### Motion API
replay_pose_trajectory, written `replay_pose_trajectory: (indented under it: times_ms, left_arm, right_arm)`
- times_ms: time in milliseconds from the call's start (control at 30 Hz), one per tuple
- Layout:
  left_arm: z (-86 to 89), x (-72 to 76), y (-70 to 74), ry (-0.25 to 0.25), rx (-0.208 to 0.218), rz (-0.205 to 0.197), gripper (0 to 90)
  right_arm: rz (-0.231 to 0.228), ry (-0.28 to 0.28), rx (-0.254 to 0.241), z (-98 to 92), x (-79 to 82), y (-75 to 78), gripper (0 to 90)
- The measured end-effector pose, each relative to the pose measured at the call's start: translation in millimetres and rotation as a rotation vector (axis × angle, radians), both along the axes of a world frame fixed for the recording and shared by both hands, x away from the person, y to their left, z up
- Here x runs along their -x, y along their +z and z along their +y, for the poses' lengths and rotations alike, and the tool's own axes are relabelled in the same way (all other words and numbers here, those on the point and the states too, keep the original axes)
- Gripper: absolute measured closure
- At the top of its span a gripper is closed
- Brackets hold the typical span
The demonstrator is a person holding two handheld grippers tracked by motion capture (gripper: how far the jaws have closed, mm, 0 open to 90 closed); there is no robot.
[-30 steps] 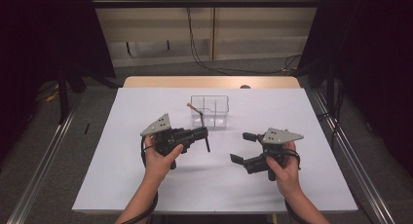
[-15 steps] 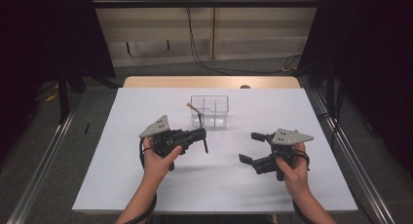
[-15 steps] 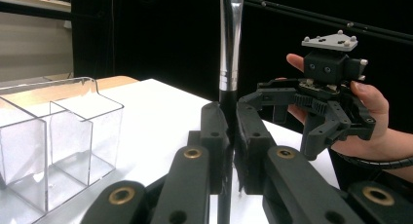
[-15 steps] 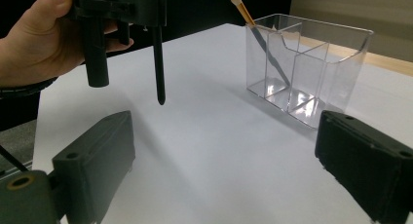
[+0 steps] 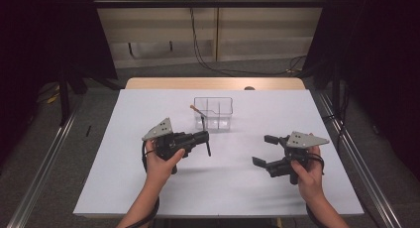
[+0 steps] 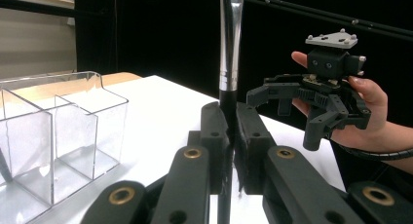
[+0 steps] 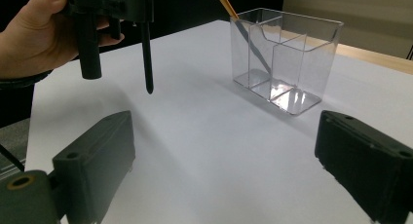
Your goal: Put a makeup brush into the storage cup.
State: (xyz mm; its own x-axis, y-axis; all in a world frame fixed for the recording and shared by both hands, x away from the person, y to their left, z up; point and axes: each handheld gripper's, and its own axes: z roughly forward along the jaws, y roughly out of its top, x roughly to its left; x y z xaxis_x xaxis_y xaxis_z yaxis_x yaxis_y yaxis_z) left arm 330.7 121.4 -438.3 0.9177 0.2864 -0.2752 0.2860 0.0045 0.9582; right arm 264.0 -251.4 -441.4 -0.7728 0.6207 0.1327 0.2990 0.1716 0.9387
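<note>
My left gripper (image 5: 203,137) hovers over the white table, just in front of a clear divided box (image 5: 214,113). It is shut on a slim black-handled stick (image 5: 208,146) that hangs down from the jaws. In the left gripper view the jaws (image 6: 230,118) clamp the stick (image 6: 230,48), whose silver metal section rises above them. An orange-tipped brush (image 5: 194,108) leans in the box's left compartment. At the right, my right gripper (image 5: 265,149) stands open with nothing between its jaws. The right gripper view (image 7: 226,131) looks toward the box (image 7: 287,53) and the stick (image 7: 146,53).
The white sheet (image 5: 148,188) covers the table, with a wooden strip (image 5: 213,83) along the far edge. Metal rails run down both sides of the table. Dark curtains hang at left and right.
My right gripper has moved to the right, away from the left one, still open. The left gripper and its stick have stayed in place.
</note>
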Motion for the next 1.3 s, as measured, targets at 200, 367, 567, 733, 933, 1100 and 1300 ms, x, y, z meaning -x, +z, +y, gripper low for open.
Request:
replay_pose_trajectory:
  times_ms: [200, 367, 567, 733, 933, 1100, 1300]
  left_arm:
    - [0.1, -0.7, 0.4, 0.004, -0.002, -0.002, 83.7]
    - [1.0, -1.4, 0.0, 0.009, -0.005, -0.002, 83.8]
    - [1.7, -2.0, 0.4, 0.012, -0.008, -0.006, 83.8]
    - [1.9, -1.5, 1.0, 0.014, -0.006, -0.005, 83.8]
    - [0.9, -1.9, 1.2, 0.014, -0.005, -0.007, 83.8]
    - [0.8, -2.1, 0.9, 0.013, -0.013, -0.008, 83.8]
    - [1.2, -1.7, 1.9, 0.017, -0.012, -0.011, 83.8]
  right_arm:
    - [-0.003, -0.013, -0.005, -8.3, 0.4, -1.6, 7.5]
    - [0.0, -0.022, -0.014, -13.0, 0.6, -5.4, 7.5]
    - [0.002, -0.027, -0.019, -18.9, 4.1, -7.3, 7.5]
    - [-0.004, -0.038, -0.026, -23.9, 6.5, -7.3, 7.5]
    - [0.0, -0.045, -0.032, -30.0, 10.5, -8.5, 7.5]
    - [0.006, -0.05, -0.033, -33.8, 12.9, -11.1, 7.5]
    - [0.006, -0.045, -0.02, -39.4, 14.3, -14.0, 7.6]
